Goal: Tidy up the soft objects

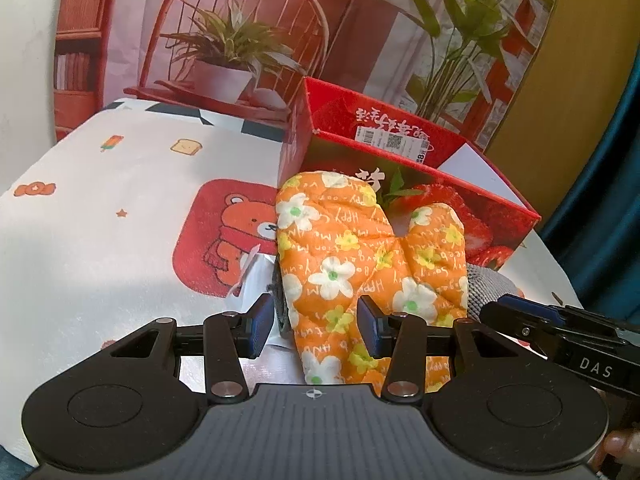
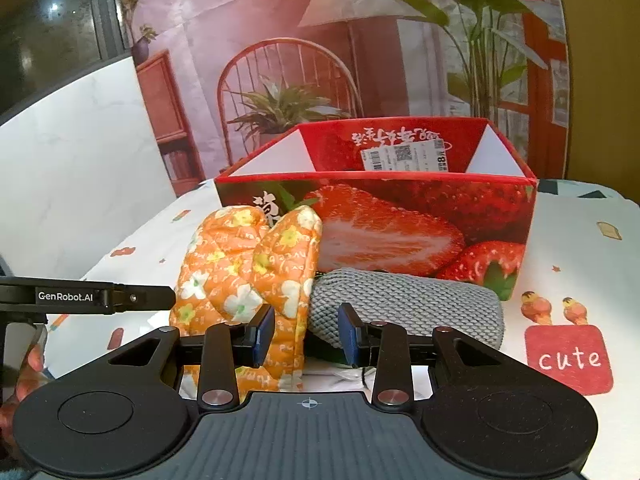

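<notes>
While orange mitt [image 1: 344, 264] and grey knit [image 2: 404, 308] lie outside the strawberry box [image 2: 420, 216], unpacked; left hand-held gripper [image 1: 316, 324] half-open straddling mitt, right hand-held gripper [image 2: 306, 336] part-open, grip unclear

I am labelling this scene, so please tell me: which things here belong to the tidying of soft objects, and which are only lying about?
Belong to the job:
- orange oven mitt
- grey knitted item
- strawberry box
- left gripper
- right gripper

Only lying about:
- tablecloth
- printed backdrop

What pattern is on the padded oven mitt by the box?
Orange quilted oven mitt: white and yellow flowers with white lettering, clearest in the left wrist view.
</notes>
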### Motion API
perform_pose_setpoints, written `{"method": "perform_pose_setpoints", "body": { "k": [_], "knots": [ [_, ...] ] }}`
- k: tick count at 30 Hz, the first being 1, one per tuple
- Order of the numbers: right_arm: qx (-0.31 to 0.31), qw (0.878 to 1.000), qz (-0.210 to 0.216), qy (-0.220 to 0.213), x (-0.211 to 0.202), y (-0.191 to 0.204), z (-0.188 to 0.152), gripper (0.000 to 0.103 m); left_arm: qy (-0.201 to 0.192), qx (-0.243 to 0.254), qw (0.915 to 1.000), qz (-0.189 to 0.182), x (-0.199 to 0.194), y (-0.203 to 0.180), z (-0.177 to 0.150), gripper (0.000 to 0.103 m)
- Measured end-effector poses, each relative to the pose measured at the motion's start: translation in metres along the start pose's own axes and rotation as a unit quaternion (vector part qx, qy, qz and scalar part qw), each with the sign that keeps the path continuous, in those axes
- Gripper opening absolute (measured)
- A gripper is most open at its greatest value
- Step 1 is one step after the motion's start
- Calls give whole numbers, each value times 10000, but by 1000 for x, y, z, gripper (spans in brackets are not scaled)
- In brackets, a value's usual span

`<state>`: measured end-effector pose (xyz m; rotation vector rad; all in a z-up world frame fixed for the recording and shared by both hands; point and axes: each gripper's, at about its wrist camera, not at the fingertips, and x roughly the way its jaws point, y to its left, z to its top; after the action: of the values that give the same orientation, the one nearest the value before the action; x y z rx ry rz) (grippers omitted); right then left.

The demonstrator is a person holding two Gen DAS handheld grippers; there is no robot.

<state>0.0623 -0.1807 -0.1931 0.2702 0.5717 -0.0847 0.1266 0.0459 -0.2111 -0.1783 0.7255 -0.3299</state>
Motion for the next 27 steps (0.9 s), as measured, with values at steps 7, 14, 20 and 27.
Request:
{"method": "perform_pose_setpoints", "body": {
  "k": [7, 14, 20, 27],
  "knots": [
    [-71, 9999, 106, 85, 5, 3, -3, 32, 158, -8, 9997, -171, 7, 0, -5, 47],
    [-133, 9992, 180, 343, 14, 8, -14, 32, 475, -17, 9986, -232, 21, 1, -15, 47],
    [-44, 9980, 234, 583, 26, 7, -25, 32, 591, 138, 9975, -352, 28, -5, -20, 47],
    [-55, 9976, 337, 604, 28, 10, -27, 31, 670, 107, 9971, -334, 31, -4, -21, 41]
  ]
}}
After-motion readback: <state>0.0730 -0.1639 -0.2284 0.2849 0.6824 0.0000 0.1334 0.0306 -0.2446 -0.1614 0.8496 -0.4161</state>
